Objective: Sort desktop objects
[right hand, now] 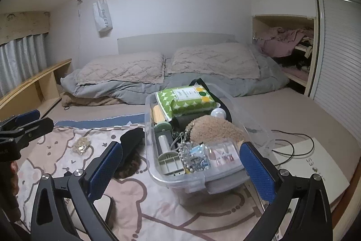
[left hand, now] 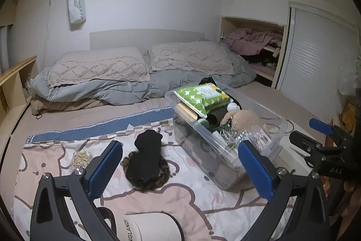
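Bare patterned blanket lies open in the near middle. The crammed clear bin blocks the right, a black sock and leopard scrunchie lie left of it, and a white mug stands nearest.

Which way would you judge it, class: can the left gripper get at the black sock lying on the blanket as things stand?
Probably yes. The left gripper is open and empty, and the black sock lies straight ahead on the blanket, uncovered. The clear box sits off to the right, out of the path.
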`<action>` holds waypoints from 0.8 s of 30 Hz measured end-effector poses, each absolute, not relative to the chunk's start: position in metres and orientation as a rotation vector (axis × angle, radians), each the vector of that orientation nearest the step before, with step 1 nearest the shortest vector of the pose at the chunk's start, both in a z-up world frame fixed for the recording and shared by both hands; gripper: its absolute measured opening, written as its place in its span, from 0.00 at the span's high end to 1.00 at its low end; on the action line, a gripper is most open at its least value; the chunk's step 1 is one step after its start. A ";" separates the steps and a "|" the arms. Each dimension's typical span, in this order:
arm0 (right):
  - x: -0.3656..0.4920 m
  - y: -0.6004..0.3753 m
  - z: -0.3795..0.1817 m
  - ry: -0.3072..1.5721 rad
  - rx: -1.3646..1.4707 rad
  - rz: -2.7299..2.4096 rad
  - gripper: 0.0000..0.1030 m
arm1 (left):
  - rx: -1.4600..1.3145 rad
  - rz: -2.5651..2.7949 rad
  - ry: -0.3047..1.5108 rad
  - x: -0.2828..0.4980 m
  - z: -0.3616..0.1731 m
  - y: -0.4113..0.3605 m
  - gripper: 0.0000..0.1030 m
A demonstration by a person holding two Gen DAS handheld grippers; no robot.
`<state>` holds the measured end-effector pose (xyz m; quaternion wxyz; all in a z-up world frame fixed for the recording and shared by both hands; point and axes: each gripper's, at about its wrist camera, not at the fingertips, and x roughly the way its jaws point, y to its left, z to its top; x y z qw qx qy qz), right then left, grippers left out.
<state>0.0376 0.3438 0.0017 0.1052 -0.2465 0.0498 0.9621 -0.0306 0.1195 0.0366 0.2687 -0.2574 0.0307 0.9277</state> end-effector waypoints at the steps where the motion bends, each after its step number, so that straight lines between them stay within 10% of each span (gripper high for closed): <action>1: 0.038 0.343 0.001 0.143 -0.732 2.833 0.00 | -0.696 2.499 0.090 -0.029 0.036 0.120 0.00; 24: 0.046 0.336 -0.006 0.082 -0.738 2.815 0.00 | -0.736 2.501 0.160 -0.019 0.020 0.124 0.00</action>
